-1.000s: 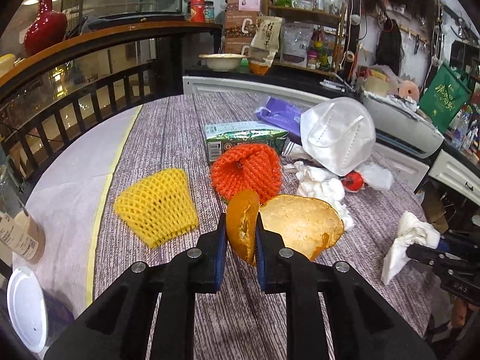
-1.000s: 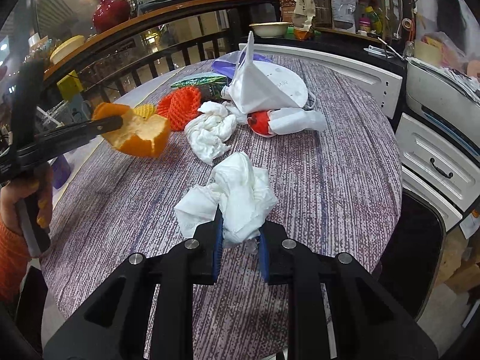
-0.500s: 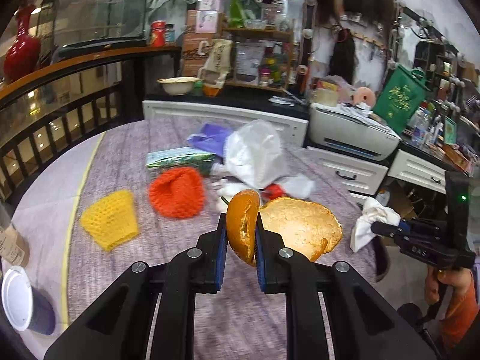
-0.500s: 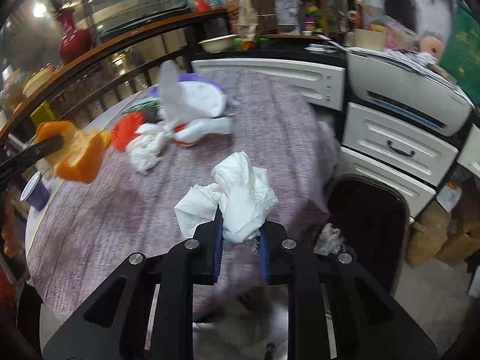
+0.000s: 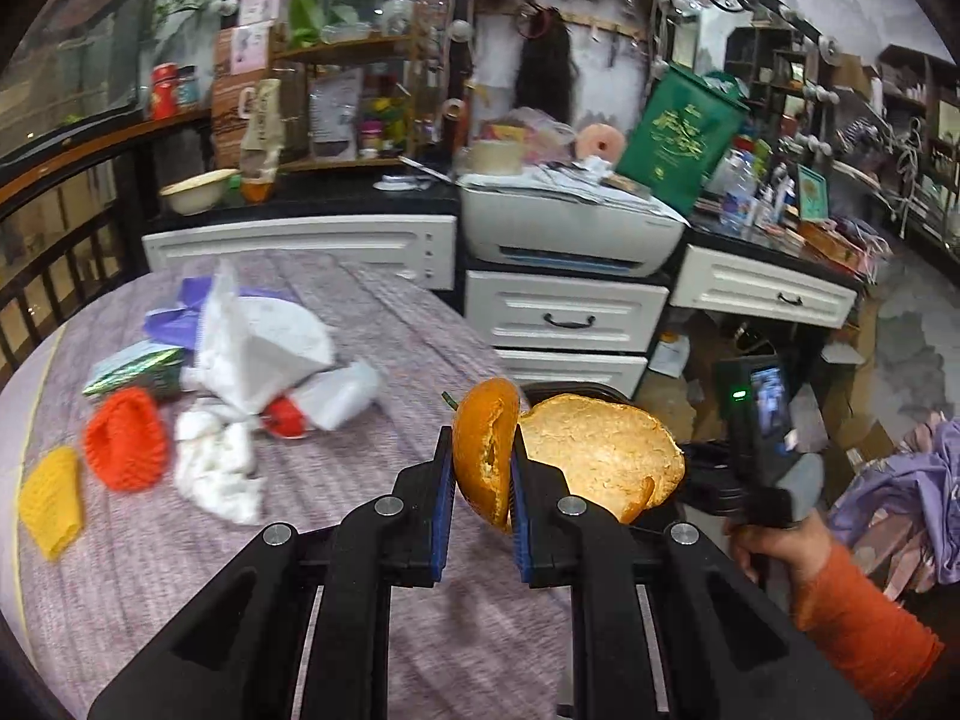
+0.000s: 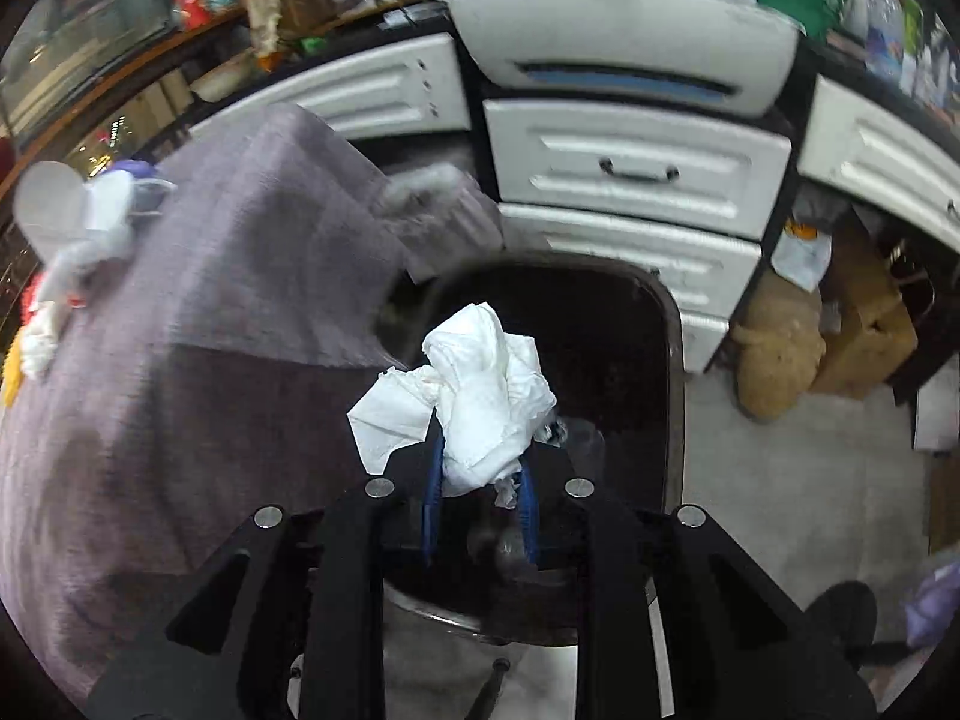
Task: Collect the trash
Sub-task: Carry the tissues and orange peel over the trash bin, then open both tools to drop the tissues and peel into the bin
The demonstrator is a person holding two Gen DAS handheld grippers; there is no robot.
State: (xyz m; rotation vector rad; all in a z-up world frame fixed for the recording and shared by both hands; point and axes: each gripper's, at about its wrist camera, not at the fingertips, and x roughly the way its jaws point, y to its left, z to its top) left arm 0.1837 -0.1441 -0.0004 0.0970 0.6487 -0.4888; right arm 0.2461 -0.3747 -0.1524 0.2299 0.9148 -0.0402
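My left gripper (image 5: 480, 450) is shut on a piece of orange peel (image 5: 600, 456), held above the table's right edge. Just behind the peel shows the rim of the black trash bin (image 5: 570, 387). My right gripper (image 6: 480, 468) hangs over the bin's dark open mouth (image 6: 672, 360) and points down into it. A crumpled white tissue (image 6: 480, 396) sits between its blue pads, which still touch it as the jaws are opening. In the left wrist view a hand in an orange sleeve (image 5: 774, 546) holds the right gripper's body beside the bin.
On the purple-grey tablecloth (image 5: 390, 360) lie a white mask (image 5: 258, 348), a red foam net (image 5: 126, 447), a yellow foam net (image 5: 51, 501), another tissue (image 5: 219, 468) and a green carton (image 5: 132, 366). White drawers (image 6: 636, 168) and a printer (image 5: 570, 234) stand behind the bin.
Both grippers swung right, off the table's middle toward the bin. The right one sank over the bin mouth with the tissue. The left one still carries the peel.
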